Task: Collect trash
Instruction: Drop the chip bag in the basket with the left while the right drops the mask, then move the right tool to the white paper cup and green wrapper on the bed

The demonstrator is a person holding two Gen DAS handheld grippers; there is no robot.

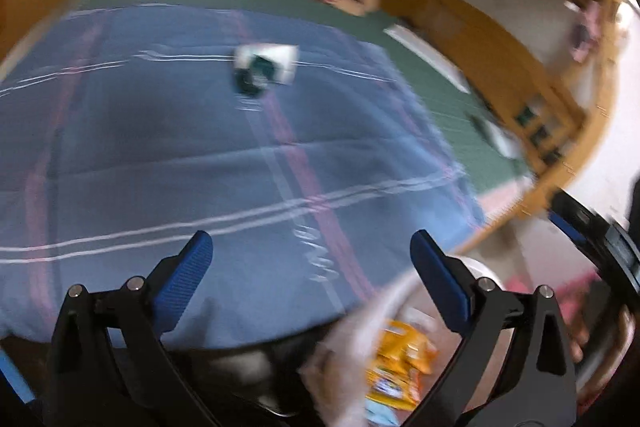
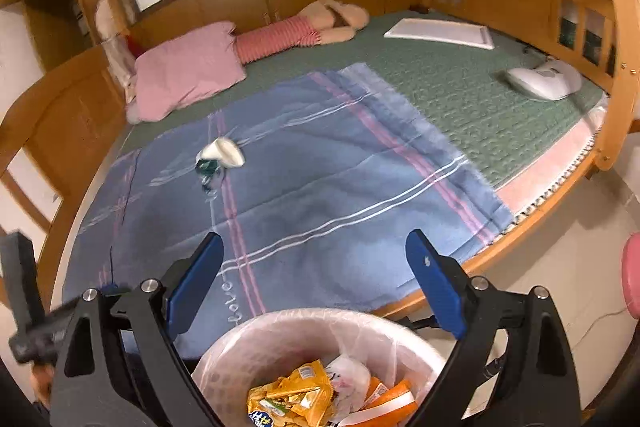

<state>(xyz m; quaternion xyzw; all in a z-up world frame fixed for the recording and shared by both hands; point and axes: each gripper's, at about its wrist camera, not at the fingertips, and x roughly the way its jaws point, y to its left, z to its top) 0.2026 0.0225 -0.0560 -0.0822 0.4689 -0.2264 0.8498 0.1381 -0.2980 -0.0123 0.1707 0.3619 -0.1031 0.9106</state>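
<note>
While blurred leftward, rightward shows the bin (image 2: 320, 331) holding wrappers (image 2: 296, 395).

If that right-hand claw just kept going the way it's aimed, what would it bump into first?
Most likely the blue blanket on the bed. The right gripper stands open and empty, angled down over the bin rim; nothing shows between its fingers and the cloth. The white wrapper lies off to the left, though depth is hard to judge.

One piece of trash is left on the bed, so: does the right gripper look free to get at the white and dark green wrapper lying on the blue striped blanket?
Probably yes. The right gripper is open and empty, and only bare blue striped blanket lies between it and the white and dark green wrapper, though a reach across is needed.
</note>
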